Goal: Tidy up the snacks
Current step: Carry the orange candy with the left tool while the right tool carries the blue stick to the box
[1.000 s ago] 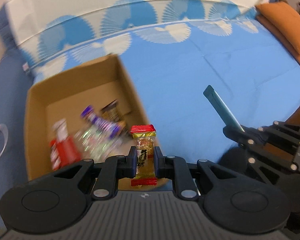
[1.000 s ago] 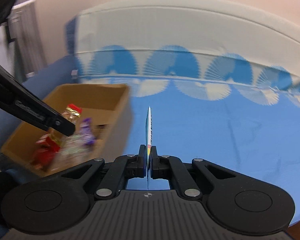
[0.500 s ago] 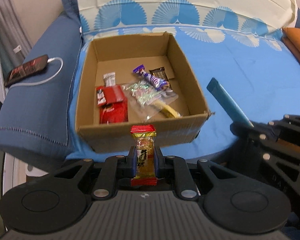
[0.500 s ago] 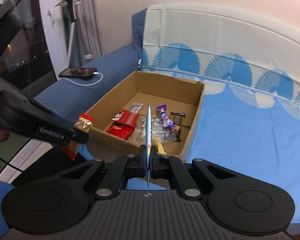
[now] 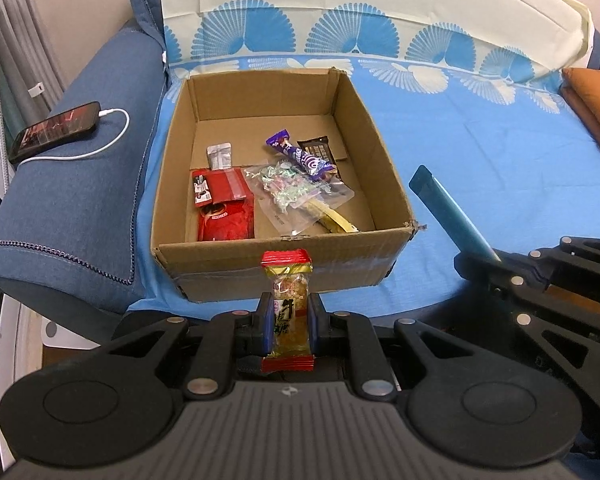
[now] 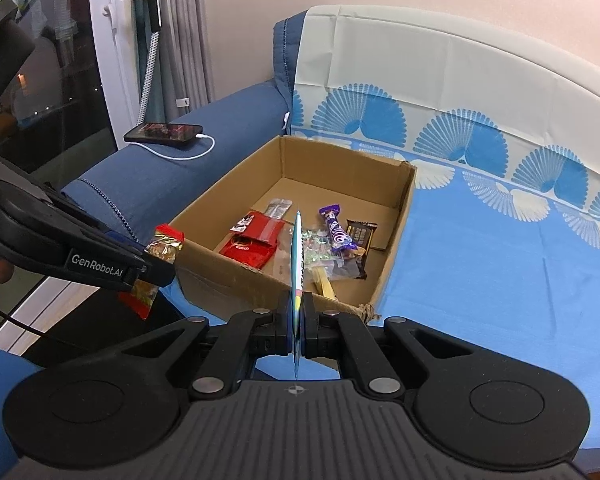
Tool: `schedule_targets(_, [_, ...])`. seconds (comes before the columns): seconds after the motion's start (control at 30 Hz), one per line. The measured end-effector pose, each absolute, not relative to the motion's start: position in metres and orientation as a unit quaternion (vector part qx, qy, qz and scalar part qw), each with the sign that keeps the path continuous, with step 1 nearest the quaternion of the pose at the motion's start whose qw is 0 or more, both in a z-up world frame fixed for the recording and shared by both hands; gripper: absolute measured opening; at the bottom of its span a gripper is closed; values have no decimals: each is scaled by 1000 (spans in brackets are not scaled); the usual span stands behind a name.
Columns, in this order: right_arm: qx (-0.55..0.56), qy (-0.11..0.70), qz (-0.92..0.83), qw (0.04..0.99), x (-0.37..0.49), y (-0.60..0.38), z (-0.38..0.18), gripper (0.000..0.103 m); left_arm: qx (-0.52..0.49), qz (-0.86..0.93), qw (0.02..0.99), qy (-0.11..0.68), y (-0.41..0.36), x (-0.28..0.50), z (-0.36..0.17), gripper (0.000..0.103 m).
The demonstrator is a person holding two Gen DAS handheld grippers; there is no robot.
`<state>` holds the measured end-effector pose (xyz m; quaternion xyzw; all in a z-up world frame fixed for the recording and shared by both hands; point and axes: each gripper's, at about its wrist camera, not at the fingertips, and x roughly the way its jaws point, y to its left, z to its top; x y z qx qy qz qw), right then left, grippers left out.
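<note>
Two snacks were mid-delivery: the left hand-held gripper clamped a red-ended nougat candy, the right hand-held gripper pinched a flat teal packet, both just short of the open brown cardboard box. Next, probably: forward over its near wall, then release.

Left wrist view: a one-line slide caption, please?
Left tongs grip a nougat candy before the cardboard box of snacks; right tongs hold a teal packet.

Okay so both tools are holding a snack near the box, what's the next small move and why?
Probably carry the left tool forward over the cardboard box and release there. Its nougat candy sits just short of the box's near wall, while the other snacks already lie inside. The right tool, gripping the thin teal packet, can follow.
</note>
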<state>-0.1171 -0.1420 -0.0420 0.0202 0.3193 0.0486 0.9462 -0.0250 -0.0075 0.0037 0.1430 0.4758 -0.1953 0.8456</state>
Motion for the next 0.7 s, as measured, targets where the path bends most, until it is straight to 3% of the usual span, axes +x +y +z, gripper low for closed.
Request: schedule_targets(0.7, [21, 334, 45, 941, -87, -148, -45, 4, 118, -177, 857, 469, -10, 28, 14, 18])
